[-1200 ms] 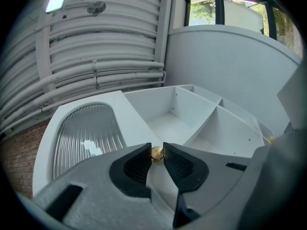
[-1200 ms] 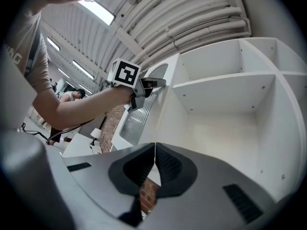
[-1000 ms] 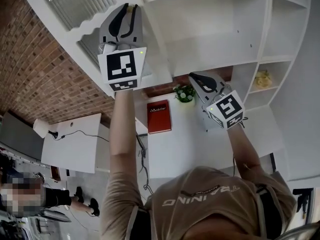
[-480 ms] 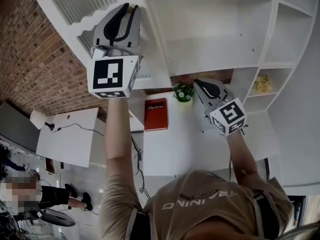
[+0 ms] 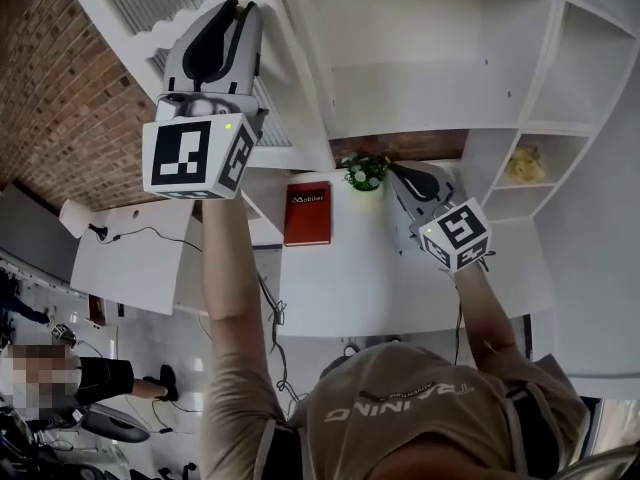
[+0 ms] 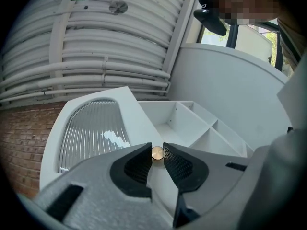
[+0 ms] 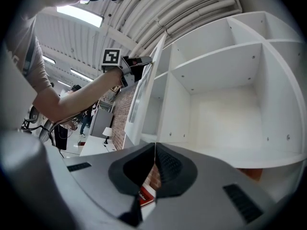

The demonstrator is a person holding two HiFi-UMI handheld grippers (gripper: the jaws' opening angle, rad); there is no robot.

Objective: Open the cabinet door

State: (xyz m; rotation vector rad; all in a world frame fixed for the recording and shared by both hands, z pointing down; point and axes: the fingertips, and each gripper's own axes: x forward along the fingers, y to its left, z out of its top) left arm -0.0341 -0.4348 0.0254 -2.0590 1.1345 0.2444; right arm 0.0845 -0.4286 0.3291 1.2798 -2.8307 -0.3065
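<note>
The cabinet door [image 6: 91, 128], white with a ribbed glass panel, stands swung out from its frame at the upper left of the head view, hinged away from the open white shelves [image 5: 430, 78]. Its small brass knob [image 6: 157, 152] sits pinched between the jaws of the left gripper [image 5: 238, 10], which is raised high at arm's length. Compared with a second ago, that gripper has travelled leftward and the door edge has come with it, so more of the shelf interior lies exposed. By my reading the pull is working and the door is already well open; what remains is likely only the last of the swing.

The right gripper [image 7: 154, 162] hangs lower, near the desk side of the shelves, its jaws pressed together on nothing, and it has hardly shifted. Below it a red book [image 5: 307, 213] and a small potted plant [image 5: 364, 173] rest on the white desk [image 5: 340, 288], with the brick wall [image 5: 50, 98] off to the left
</note>
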